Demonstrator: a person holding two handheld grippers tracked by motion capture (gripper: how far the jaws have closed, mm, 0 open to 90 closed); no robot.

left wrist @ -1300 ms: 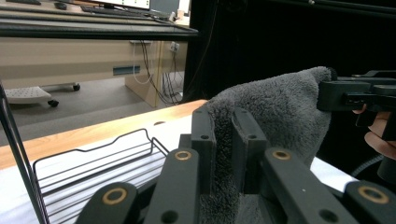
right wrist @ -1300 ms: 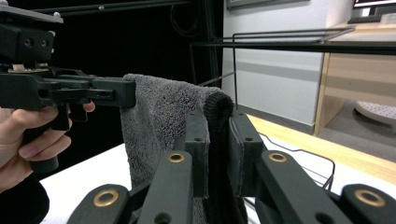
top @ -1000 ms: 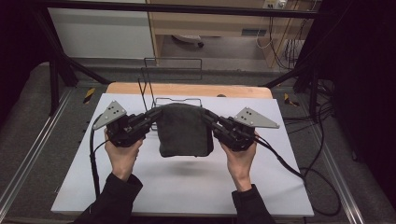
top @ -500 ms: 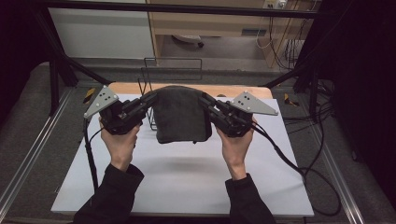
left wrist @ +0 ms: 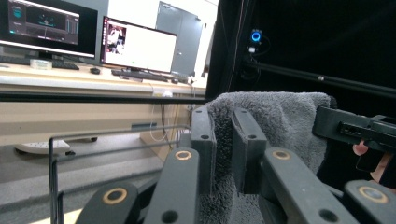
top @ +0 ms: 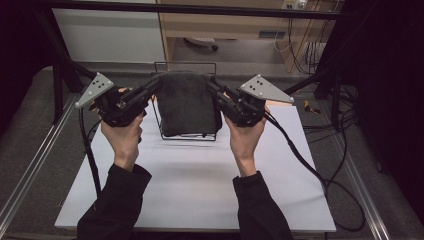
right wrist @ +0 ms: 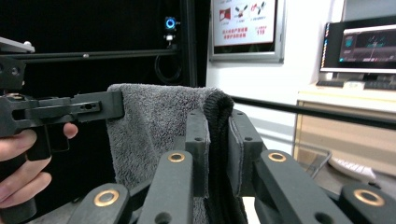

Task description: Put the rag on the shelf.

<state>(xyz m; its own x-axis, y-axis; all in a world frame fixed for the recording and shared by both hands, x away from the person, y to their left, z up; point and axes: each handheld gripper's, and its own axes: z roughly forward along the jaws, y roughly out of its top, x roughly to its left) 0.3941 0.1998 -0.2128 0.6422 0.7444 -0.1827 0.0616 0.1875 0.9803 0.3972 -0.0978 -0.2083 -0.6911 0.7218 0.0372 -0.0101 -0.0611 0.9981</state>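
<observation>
A dark grey towel [top: 187, 102] hangs folded between my two grippers, lifted off the white table [top: 200, 185]. My left gripper [top: 152, 91] is shut on its upper left corner and my right gripper [top: 212, 90] is shut on its upper right corner. A black wire rack [top: 186, 137] stands at the table's far side, and the towel hangs in front of and over it, hiding most of the frame. In the left gripper view the jaws [left wrist: 223, 116] pinch the towel's [left wrist: 280, 121] edge. In the right gripper view the jaws [right wrist: 217, 116] clamp the towel's [right wrist: 154, 126] thick folded edge.
A cable [top: 300, 160] trails from the right gripper across the table's right side. Metal rails [top: 30, 170] run along both sides of the table. Beyond the far edge stands a wooden desk [top: 225, 25]; monitors [left wrist: 135, 46] show in the left gripper view.
Both grippers have lifted the towel higher and carried it away from the person, toward the wire rack at the far side. Both stay shut on its corners.
</observation>
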